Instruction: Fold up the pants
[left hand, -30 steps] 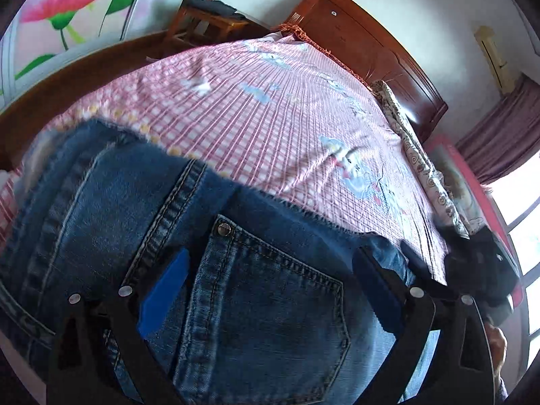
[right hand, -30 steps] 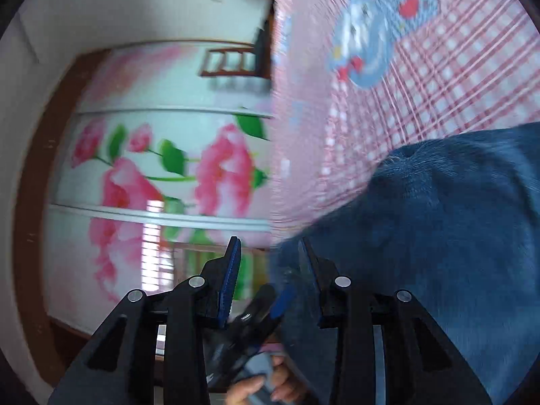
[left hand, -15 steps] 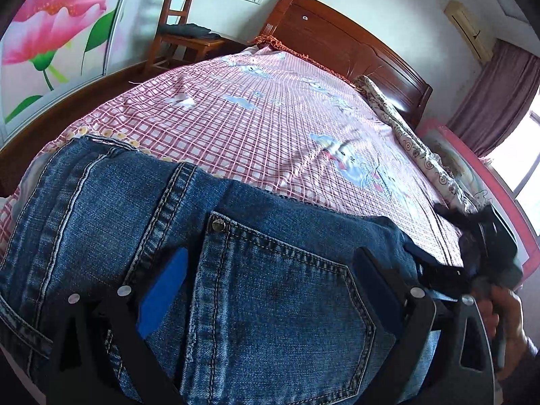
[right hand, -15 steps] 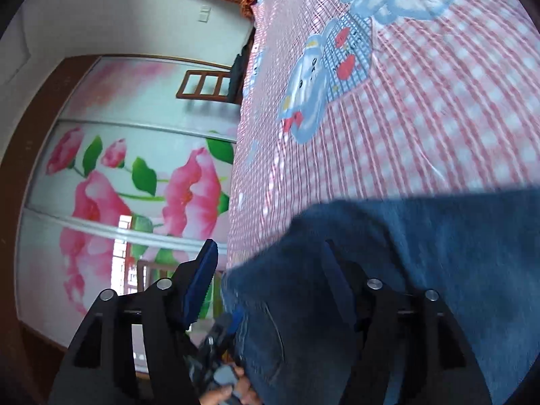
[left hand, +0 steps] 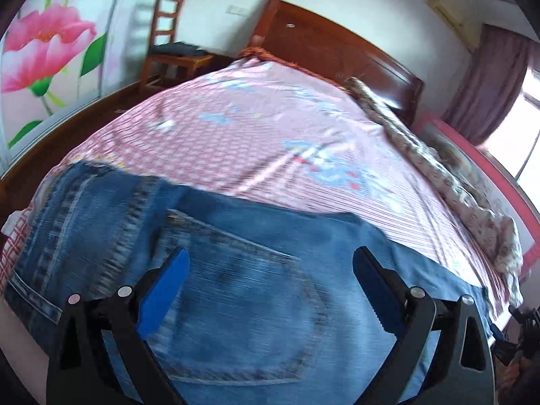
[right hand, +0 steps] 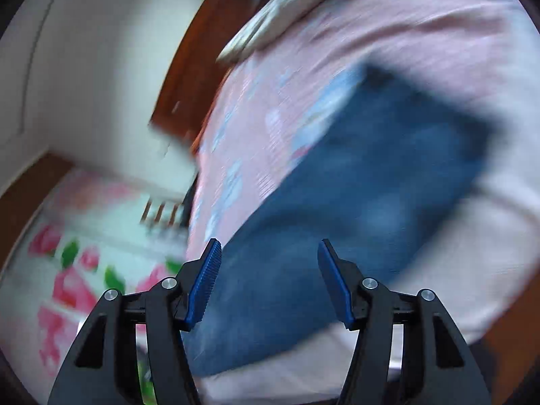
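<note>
Blue jeans (left hand: 243,303) lie on the pink checked bed sheet (left hand: 270,141), back pocket up, near the bed's front edge. My left gripper (left hand: 270,253) hovers open just above the pocket, with only the denim showing behind its blue pads and nothing pinched. In the blurred right wrist view the jeans (right hand: 371,185) stretch away as a long dark blue slab. My right gripper (right hand: 270,243) stands open over their near end, holding nothing.
A wooden headboard (left hand: 337,54) closes the far end of the bed. A patterned rolled blanket (left hand: 438,175) runs along the right side. A wooden chair (left hand: 168,47) and flower-painted wardrobe doors (left hand: 44,50) stand to the left, and a curtained window (left hand: 496,81) to the right.
The right gripper's jaws widened and let go of the jeans' edge, then it swung quickly to another side of the bed. The left gripper drew back slightly and rolled.
</note>
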The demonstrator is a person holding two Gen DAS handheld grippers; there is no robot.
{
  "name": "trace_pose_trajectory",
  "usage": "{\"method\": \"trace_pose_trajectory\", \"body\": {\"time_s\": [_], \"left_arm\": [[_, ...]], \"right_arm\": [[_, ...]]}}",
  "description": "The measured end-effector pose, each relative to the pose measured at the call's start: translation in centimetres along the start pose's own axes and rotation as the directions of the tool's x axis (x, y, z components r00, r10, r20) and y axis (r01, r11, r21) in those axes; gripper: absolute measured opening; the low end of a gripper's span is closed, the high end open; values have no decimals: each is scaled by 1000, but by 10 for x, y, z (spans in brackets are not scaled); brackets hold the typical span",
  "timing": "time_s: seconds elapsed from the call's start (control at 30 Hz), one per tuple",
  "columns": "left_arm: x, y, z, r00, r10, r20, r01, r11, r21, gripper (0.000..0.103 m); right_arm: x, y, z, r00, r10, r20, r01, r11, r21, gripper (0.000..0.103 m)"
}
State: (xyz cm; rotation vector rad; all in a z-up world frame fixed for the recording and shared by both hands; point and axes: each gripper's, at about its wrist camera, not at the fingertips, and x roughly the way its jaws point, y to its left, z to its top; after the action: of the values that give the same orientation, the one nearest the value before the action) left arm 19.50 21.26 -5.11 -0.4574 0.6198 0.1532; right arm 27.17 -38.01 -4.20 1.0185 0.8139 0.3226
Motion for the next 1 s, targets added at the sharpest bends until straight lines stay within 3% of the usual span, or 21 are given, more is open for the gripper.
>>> {"method": "trace_pose_trajectory", "body": {"time_s": [0.13, 0.27, 0.4, 0.47, 0.67, 0.73, 0.77, 0.83, 1.0], "left_arm": [[-7, -71, -17, 991, -129, -21, 130, 988, 80, 98], [2, -144, -41, 958, -259, -122, 275, 950, 148, 99], [9, -192, -61, 927, -317, -201, 354, 917, 183, 99], [9, -206, -65, 920, -325, -217, 367, 910, 192, 99], [11, -211, -59, 924, -322, -209, 356, 922, 154, 99], [11, -206, -57, 927, -316, -204, 345, 930, 130, 99], [12, -202, -56, 928, -313, -202, 340, 933, 115, 99], [12, -195, -57, 931, -304, -204, 328, 940, 95, 99], [5, -168, -59, 943, -265, -200, 283, 957, 63, 100]], "right_arm": [[-58, -60, 19, 989, -41, 144, 23, 992, 127, 59], [-53, -83, 23, 986, 15, 169, -46, 982, 182, 59], [-48, -108, 26, 984, 40, 174, -82, 967, 241, 59], [-39, -103, 26, 984, 43, 175, -84, 969, 231, 59], [-27, -83, 31, 991, -20, 135, -3, 986, 166, 59], [-25, -78, 33, 991, -56, 123, 40, 990, 134, 43], [-25, -80, 32, 991, -74, 109, 59, 989, 133, 22], [-25, -93, 30, 994, -21, 106, 1, 982, 188, 20], [-36, -73, 32, 992, -11, 123, -7, 990, 144, 17]]}}
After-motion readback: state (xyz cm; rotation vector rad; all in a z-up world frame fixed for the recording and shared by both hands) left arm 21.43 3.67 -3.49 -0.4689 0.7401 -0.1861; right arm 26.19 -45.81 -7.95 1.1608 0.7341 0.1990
